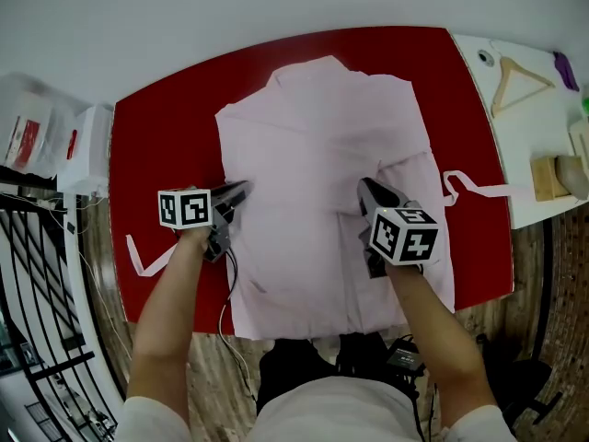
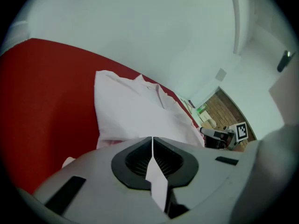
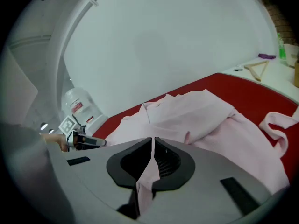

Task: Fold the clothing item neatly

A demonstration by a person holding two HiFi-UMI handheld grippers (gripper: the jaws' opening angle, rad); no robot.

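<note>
Pale pink cloth robe [image 1: 322,155] spread on a red table [image 1: 166,127].
Only the gripper views show the left gripper [image 2: 153,143] and right gripper [image 3: 153,143] pinching its fabric.

No words, brands or numbers can be read. The cubes on the left gripper [image 1: 244,188] and right gripper [image 1: 364,185] bear only black-and-white square markers [image 1: 189,208] — patterns, not letters. At nine o'clock in the head view, a red label [image 1: 26,141] on a clear container [image 1: 41,109] is too small to read.

Red tabletop [image 1: 166,136] bare beside robe [image 1: 322,155]; hanger [image 1: 517,81], wooden block [image 1: 549,178] clutter white counter [image 1: 534,127] right.
</note>
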